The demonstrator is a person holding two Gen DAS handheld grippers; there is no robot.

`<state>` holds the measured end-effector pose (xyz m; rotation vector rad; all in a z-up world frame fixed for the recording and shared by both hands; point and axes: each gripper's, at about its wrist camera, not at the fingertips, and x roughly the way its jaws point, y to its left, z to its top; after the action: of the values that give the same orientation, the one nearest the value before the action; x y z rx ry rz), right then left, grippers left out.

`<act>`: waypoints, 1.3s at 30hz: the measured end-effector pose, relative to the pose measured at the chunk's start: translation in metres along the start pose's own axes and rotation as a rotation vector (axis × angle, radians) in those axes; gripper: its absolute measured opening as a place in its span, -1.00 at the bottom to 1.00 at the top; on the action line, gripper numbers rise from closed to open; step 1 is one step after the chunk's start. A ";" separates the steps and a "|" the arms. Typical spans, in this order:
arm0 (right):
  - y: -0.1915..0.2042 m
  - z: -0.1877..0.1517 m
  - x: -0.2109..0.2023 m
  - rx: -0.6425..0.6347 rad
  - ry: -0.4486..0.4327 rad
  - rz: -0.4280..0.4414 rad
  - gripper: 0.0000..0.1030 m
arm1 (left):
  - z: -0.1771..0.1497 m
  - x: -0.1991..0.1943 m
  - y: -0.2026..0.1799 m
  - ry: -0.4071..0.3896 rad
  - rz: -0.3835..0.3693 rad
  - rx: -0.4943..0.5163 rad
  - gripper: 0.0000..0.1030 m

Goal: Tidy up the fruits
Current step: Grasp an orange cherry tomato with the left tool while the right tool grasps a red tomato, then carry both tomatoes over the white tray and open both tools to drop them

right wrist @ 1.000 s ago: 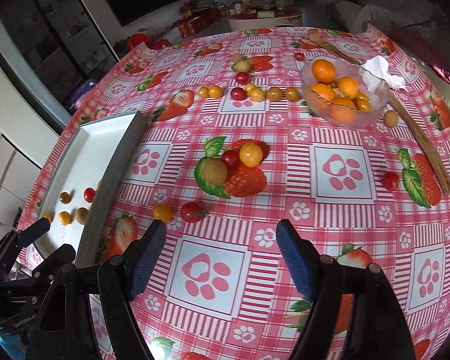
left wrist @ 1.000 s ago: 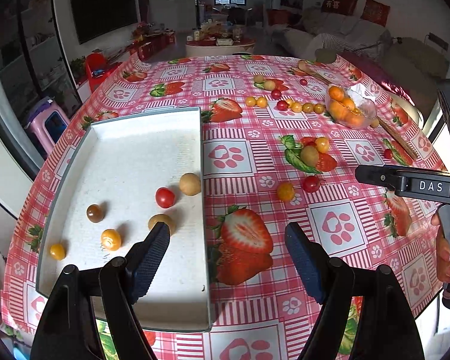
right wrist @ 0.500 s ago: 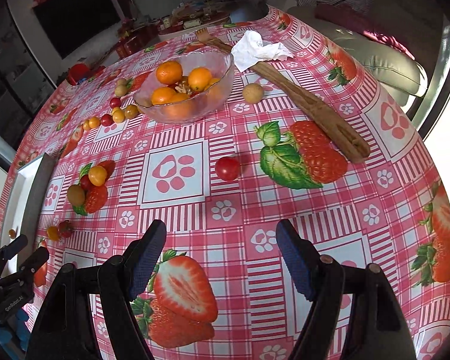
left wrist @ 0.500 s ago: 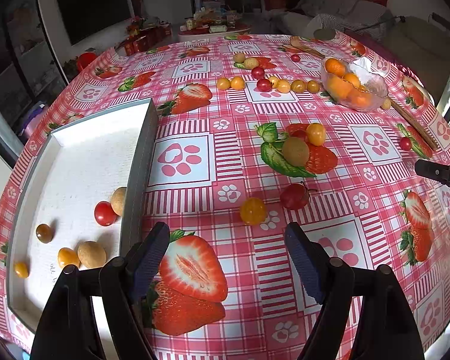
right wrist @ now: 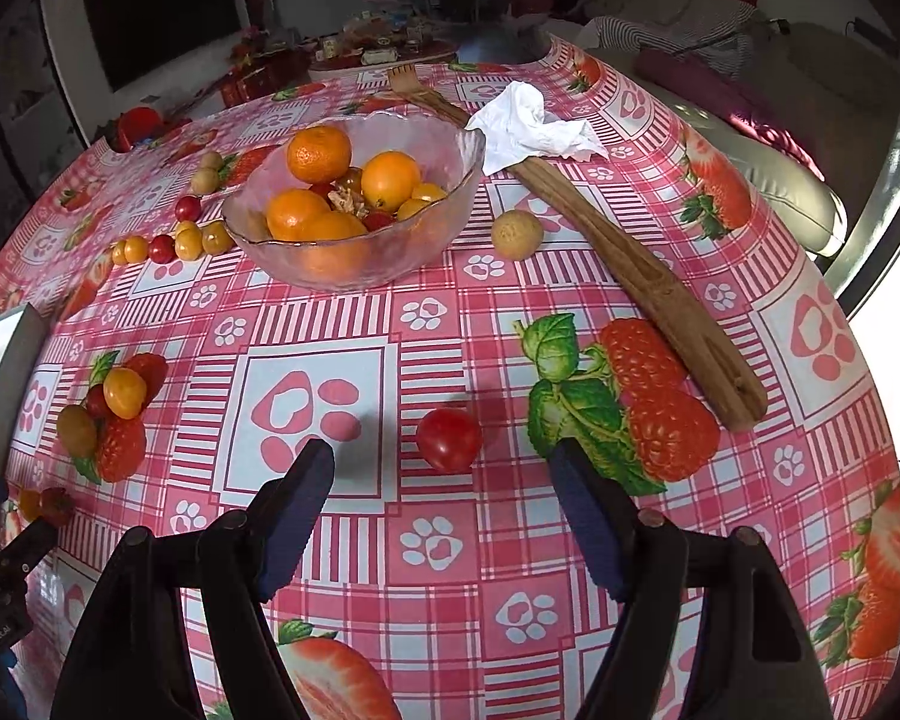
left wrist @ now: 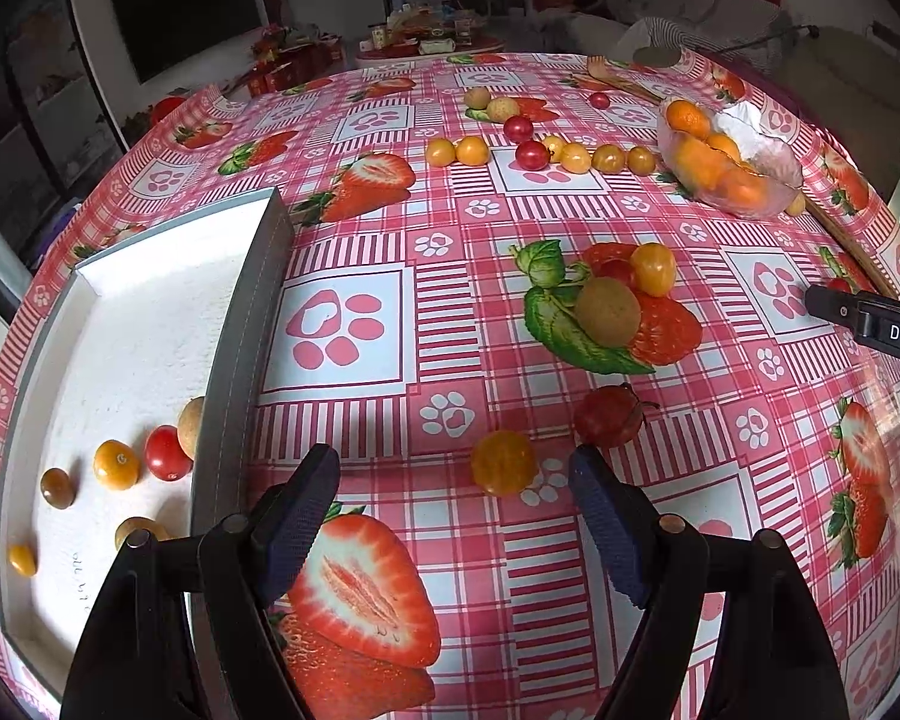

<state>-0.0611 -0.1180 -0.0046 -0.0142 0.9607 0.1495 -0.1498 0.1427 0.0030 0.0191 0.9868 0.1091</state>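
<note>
Since both grippers have swung off the tray [left wrist: 243, 324] within the last second, we now hold the left gripper [left wrist: 453, 489], jaws wide and empty, around the orange tomato [left wrist: 503, 462], and the right gripper [right wrist: 441, 483], equally wide, before the red tomato [right wrist: 449, 438], readying two pickups.

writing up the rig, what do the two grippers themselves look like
Both the left gripper and the right gripper have glossy black plastic arms with round pivot pins, ending in dark blue ribbed pads. The right one's body carries white "DAS" lettering.
</note>
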 end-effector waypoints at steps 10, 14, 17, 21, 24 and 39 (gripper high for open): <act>0.005 0.013 0.007 -0.005 -0.028 -0.036 -0.35 | 0.004 0.001 -0.005 0.007 -0.064 -0.011 0.13; 0.006 0.015 0.007 -0.009 -0.026 -0.029 -0.58 | 0.002 -0.004 -0.016 0.005 -0.102 0.039 -0.58; 0.005 0.013 0.003 0.004 -0.016 0.020 -0.58 | -0.001 -0.007 -0.018 0.008 -0.114 0.049 -0.58; 0.004 0.001 -0.012 0.017 -0.012 0.085 -0.58 | -0.006 -0.019 -0.017 0.000 -0.137 0.041 -0.58; 0.004 -0.010 -0.026 0.027 -0.005 0.131 -0.58 | -0.008 -0.031 -0.017 -0.017 -0.151 0.044 -0.58; 0.037 -0.043 -0.070 -0.019 0.009 0.221 -0.58 | -0.029 -0.083 0.017 -0.105 -0.134 0.038 -0.58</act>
<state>-0.1405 -0.0936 0.0305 0.0743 0.9690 0.3619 -0.2206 0.1499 0.0571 -0.0066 0.8825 -0.0330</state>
